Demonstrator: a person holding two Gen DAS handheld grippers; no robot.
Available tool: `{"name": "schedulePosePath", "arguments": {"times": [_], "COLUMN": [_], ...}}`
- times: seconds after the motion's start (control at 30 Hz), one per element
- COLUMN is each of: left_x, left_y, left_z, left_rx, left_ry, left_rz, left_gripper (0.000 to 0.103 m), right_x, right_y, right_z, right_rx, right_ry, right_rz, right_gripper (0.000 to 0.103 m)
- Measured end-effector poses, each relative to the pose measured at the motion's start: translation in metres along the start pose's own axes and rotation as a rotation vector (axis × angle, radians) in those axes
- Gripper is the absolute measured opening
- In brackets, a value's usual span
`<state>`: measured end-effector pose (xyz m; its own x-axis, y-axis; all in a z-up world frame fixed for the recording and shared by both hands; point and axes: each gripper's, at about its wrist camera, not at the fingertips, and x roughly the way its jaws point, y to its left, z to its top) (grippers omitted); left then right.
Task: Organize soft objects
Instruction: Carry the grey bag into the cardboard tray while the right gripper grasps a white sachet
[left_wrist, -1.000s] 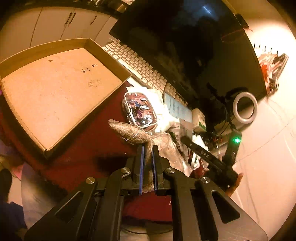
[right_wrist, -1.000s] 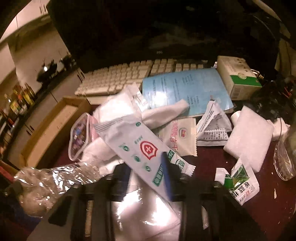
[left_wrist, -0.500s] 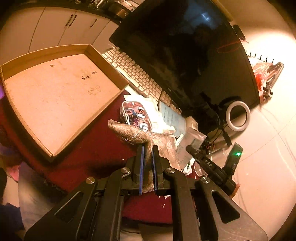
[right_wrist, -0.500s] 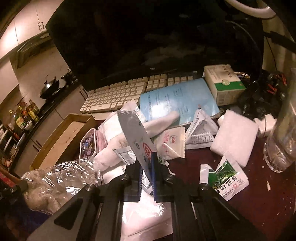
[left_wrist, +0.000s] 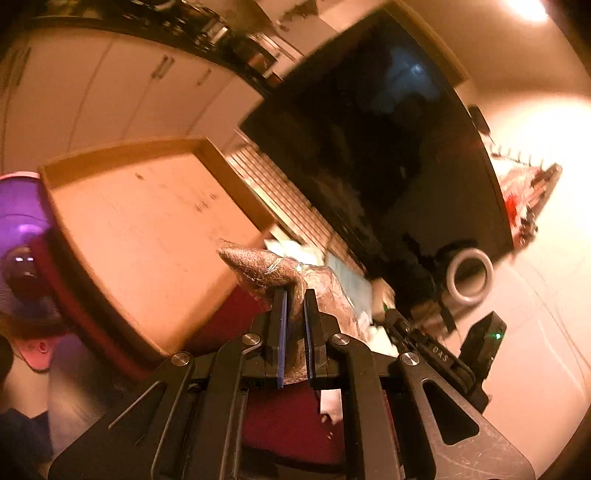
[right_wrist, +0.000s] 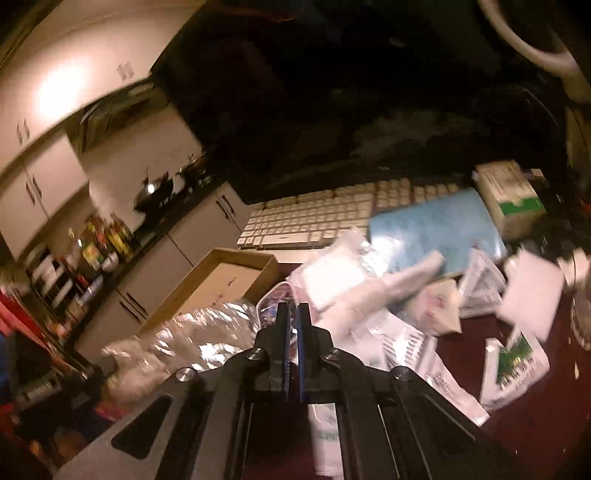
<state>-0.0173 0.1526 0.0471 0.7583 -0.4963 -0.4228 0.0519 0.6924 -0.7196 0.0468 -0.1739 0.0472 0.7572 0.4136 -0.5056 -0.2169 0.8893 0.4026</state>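
My left gripper (left_wrist: 294, 295) was clamped on a brown, plastic-wrapped soft bundle (left_wrist: 258, 267), held above the shallow cardboard tray (left_wrist: 147, 236) at ten o'clock. My right gripper (right_wrist: 291, 310) was nearly shut; whether it pinched the white sachet (right_wrist: 325, 432) below, I could not tell. Judged risk: slick wrapping slipping out short of the tray.

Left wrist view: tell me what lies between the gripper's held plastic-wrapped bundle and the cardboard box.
In the left wrist view, nothing lies between them: the plastic-wrapped bundle in the left gripper overlaps the cardboard box's near corner, with only dark red tabletop below. The frame is blurred.
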Motion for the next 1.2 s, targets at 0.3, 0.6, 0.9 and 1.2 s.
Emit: {"name": "schedulePosePath", "arguments": {"times": [0.3,0.6,0.9,1.2], "left_x": [-0.014,-0.01,-0.017,-0.023], "left_y": [0.023,0.019,0.029,0.061], "left_z": [0.007,0.008,0.016,0.049], "left_rx": [-0.042,-0.035,-0.061,-0.099], "left_ry": [-0.031,-0.03,-0.062,-0.172], "left_rz": [0.007,-0.002,0.02,0.102], "left_gripper": [0.007,0.007,0.007,0.007], "right_x": [0.01,0.027,0.012,0.028], "right_y": [-0.013,-0.015,0.002,0.046], "right_z": [-0.036,-0.082,-0.079,-0.034], "right_rx": [-0.057,-0.096,-0.118,-0.023], "right_ry": [0.089,0.24,0.175,0.129], "right_rz": [-0.099,-0.247,-0.211,0.073], "right_gripper": [0.078,0.032,0.002,0.0]}}
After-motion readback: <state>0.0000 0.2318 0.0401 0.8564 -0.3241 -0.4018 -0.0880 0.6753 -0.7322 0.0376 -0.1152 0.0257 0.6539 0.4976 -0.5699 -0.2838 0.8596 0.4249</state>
